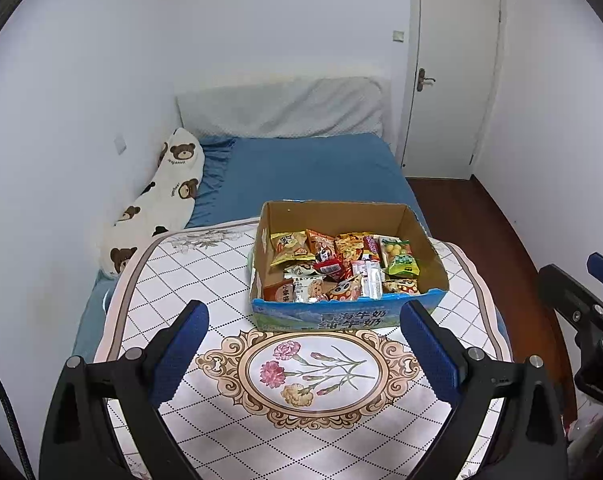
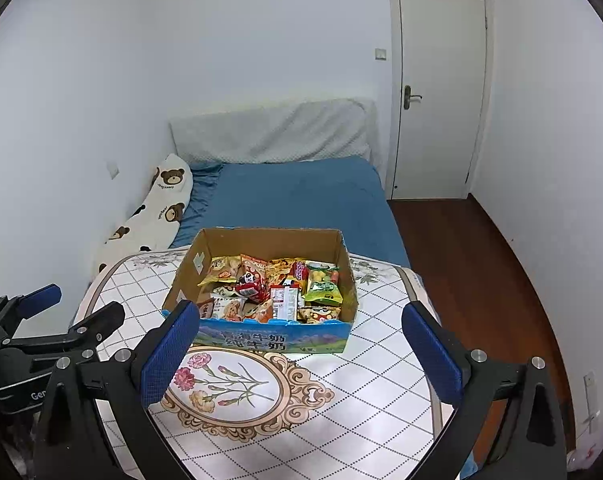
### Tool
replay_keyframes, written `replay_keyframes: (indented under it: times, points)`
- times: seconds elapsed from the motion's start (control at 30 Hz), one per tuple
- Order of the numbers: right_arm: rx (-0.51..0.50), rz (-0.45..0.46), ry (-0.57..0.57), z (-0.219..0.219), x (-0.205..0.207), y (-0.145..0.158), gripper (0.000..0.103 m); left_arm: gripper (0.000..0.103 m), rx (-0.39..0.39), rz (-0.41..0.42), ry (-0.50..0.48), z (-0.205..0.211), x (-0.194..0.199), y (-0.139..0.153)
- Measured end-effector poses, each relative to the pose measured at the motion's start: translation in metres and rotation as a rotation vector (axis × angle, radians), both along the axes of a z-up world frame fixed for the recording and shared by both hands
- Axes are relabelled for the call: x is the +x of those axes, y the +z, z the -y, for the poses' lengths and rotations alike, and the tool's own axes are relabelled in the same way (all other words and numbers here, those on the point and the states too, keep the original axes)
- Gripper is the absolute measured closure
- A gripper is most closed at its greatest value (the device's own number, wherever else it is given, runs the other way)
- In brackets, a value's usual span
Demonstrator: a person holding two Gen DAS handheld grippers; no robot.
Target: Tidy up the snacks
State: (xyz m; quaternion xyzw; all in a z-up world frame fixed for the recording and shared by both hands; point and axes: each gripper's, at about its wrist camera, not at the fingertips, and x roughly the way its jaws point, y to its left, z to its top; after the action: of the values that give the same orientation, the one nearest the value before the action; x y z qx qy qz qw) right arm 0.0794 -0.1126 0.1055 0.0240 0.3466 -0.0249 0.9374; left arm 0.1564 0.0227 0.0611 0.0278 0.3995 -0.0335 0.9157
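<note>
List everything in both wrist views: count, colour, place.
cardboard box: one, brown with blue printed front, on the table's far half
snack packets: many, count unclear; yellow, red, orange, green, white; piled in the box
table: one, white lattice cloth with a flower medallion, in front of the bed
bed: one, blue sheet, behind the table
headboard cushion: one, white, against the far wall
bear pillow: one, cream with brown bears, along the left wall
door: one, white, shut, right of the bed
floor: brown wood, right of the bed
left gripper: black, blue pads, jaws open and empty, over the table's near half
right gripper: same, jaws open and empty
</note>
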Motion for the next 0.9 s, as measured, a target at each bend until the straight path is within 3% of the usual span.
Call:
replay_keyframes:
  times: [0.4, 0.7, 0.9]
  points:
    - [0.004, 0.005, -0.026, 0.01, -0.014, 0.003, 0.0, 0.003, -0.004, 0.01, 0.001, 0.005, -0.001, 0.002]
    - [0.019, -0.056, -0.054, 0.022, 0.025, -0.029, 0.0, 0.0, 0.022, -0.018, 0.025, 0.01, 0.037, -0.022]
    - [0.03, -0.097, -0.068, 0.03, 0.059, -0.05, 0.0, 0.0, 0.027, -0.082, 0.036, 0.012, 0.073, -0.044]
